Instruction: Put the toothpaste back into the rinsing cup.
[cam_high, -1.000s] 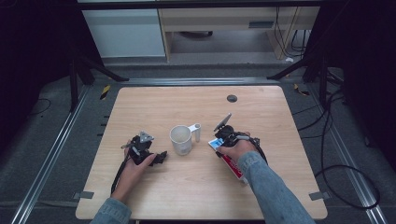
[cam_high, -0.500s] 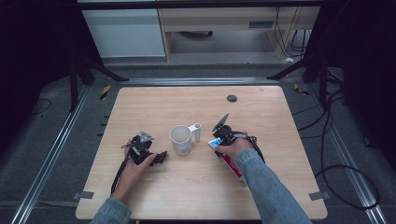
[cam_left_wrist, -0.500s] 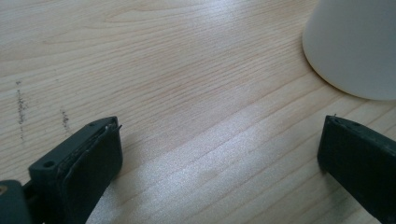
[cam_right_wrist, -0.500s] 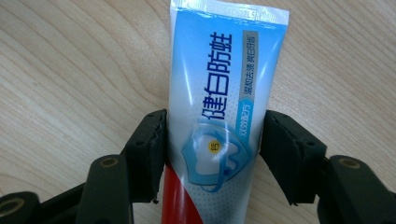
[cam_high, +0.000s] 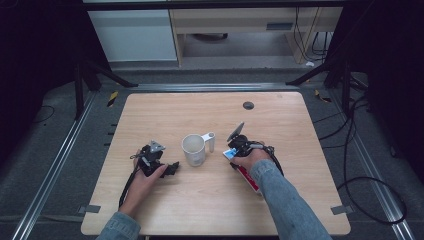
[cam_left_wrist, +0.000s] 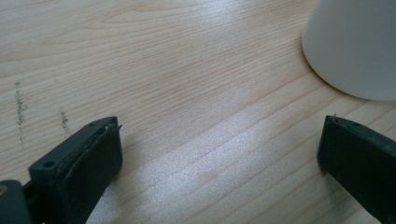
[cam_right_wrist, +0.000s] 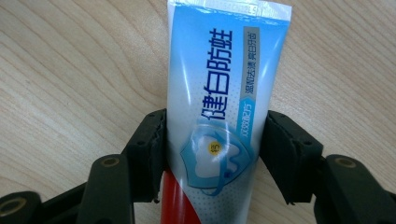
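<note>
- right gripper view: right gripper (cam_right_wrist: 212, 158) jaws pinch a toothpaste tube (cam_right_wrist: 224, 93) across its printed middle, tube flat on the table (cam_right_wrist: 70, 70).
- tube looks soft, light, glossy; likely to squash or slip, so a hold near the stiffer crimped end seems safer.
- left gripper (cam_left_wrist: 219, 154) spread wide, holding nothing, near a white mug (cam_left_wrist: 355, 42).
- high view: tube just right of the mug.

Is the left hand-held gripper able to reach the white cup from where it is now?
Probably yes. The left hand-held gripper lies open on the table beside the white cup, jaws pointing toward it, with bare wood between them.
</note>
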